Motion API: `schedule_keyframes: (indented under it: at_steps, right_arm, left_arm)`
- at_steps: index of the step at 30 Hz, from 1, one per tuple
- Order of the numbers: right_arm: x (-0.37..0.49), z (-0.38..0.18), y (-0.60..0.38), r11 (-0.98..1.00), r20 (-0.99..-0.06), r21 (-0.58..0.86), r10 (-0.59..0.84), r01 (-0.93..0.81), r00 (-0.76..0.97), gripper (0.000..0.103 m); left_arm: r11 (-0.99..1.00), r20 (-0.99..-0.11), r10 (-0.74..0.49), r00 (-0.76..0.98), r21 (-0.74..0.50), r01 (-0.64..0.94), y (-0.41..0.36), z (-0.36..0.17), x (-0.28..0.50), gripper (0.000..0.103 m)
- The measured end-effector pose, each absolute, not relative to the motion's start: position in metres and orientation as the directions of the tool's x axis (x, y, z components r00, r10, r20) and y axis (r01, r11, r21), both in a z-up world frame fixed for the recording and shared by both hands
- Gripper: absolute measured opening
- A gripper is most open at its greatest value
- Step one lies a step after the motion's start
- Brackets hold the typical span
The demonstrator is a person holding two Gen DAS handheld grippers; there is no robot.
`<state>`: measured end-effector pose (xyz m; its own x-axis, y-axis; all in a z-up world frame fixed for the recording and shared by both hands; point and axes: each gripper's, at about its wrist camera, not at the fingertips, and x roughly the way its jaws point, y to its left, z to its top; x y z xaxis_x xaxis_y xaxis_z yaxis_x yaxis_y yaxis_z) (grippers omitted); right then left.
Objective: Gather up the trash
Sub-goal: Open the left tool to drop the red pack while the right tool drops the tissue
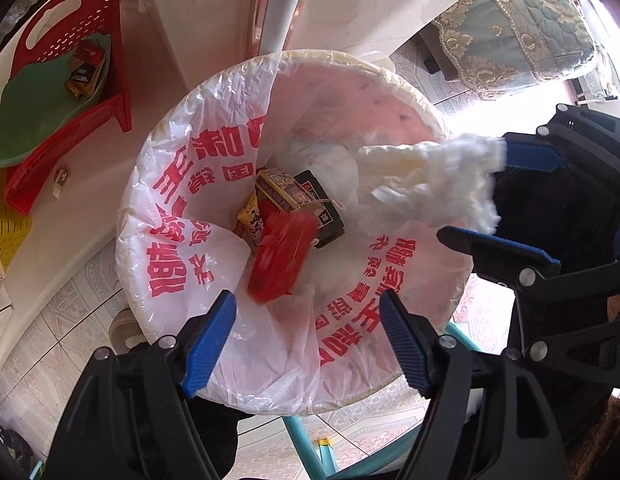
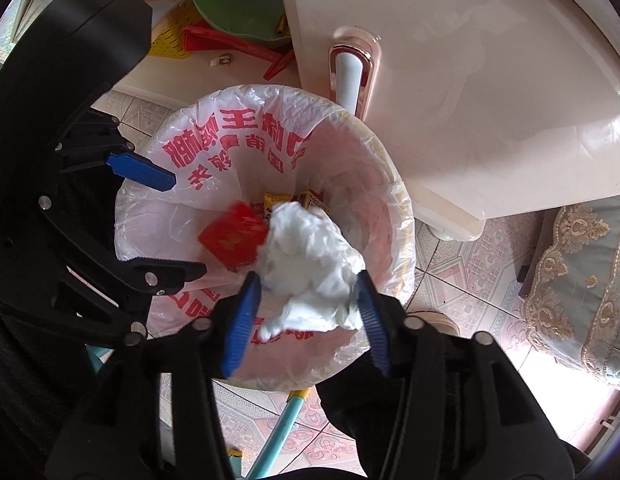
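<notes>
Red plastic basket [image 1: 76,60] sits far left on the cream table [image 1: 158,92], a green dish [image 1: 38,120] with a few small packets in it, and one small scrap [image 1: 61,180] lies loose on the tabletop beside it; these look like what is left to collect. Next comes the bin [image 1: 405,84], lined with a white bag printed in red [image 1: 178,208], standing on the tiled floor against the table's pedestal. Above its near rim the left gripper [image 1: 306,340] hangs with jaws spread and nothing between them; a blurred red box [image 1: 280,256], apparently just let go, lies over a yellow wrapper [image 1: 250,220] and 2 cartons [image 1: 294,192] at the bottom. Further right, the right gripper [image 2: 308,312] is parted around a wad of white tissue [image 2: 306,264]; whether the pads press it I cannot tell, and it seems about to drop. A teal rod [image 2: 278,428] and a brocade cover [image 2: 581,288] stand nearby; nothing blocks the bin's mouth.
</notes>
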<state>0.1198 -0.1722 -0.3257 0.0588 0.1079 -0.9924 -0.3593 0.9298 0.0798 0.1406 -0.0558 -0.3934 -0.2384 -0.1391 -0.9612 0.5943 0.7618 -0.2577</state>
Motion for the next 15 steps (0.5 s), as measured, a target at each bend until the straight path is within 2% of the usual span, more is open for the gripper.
schedule_keyframes:
  at_steps: [15]
  right_arm:
    - [0.118, -0.3165, -0.1745, 0.93, -0.989, 0.113, 0.14, -0.349, 0.053, 0.052]
  left_arm:
    - [0.765, -0.968, -0.13, -0.217, -0.237, 0.599, -0.0566, -0.3838, 0.1365, 0.074]
